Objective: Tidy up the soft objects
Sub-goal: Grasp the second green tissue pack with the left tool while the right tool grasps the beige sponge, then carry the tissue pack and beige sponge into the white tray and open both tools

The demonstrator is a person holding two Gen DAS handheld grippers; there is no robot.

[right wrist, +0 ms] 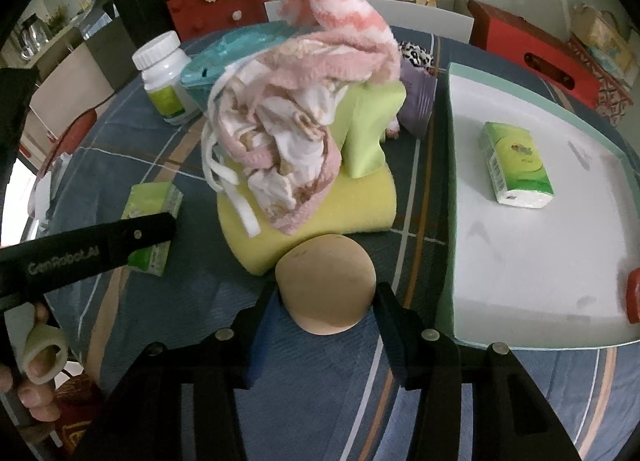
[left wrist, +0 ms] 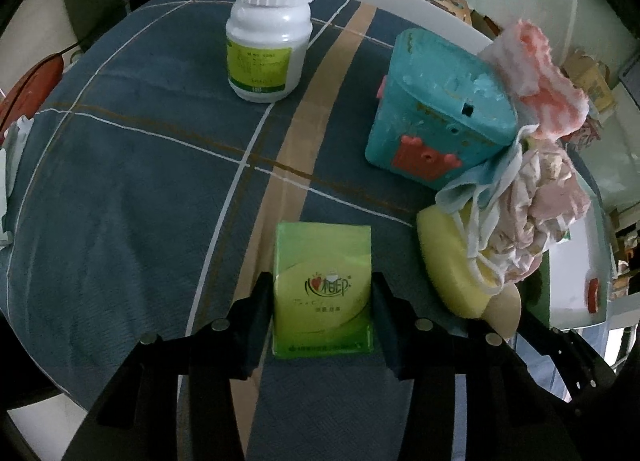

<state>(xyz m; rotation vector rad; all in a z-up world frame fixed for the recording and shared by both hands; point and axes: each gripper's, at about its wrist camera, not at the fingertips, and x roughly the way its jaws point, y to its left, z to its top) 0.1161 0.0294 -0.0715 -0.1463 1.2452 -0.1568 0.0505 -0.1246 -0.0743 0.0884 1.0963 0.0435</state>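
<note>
A green tissue pack point(left wrist: 322, 285) lies on the blue plaid cloth, and my left gripper point(left wrist: 322, 281) is shut on it, pads pressed to its long sides. The same pack point(right wrist: 154, 197) shows at the left of the right wrist view, behind a black finger point(right wrist: 152, 233). My right gripper point(right wrist: 328, 291) is shut on a round beige puff point(right wrist: 326, 285) that rests against a yellow sponge point(right wrist: 320, 213). On the sponge sits a heap of pink and white cloths point(right wrist: 288, 141) topped by a pink striped towel point(right wrist: 332, 17). A white tray point(right wrist: 540, 261) on the right holds another green tissue pack point(right wrist: 516, 165).
A white pill bottle point(left wrist: 268, 41) and a teal plastic box point(left wrist: 440, 117) stand on the cloth behind the pack. A green folded item point(right wrist: 364, 133) and a purple one point(right wrist: 418, 101) lean behind the heap. A person's hand point(right wrist: 36, 381) shows at the lower left.
</note>
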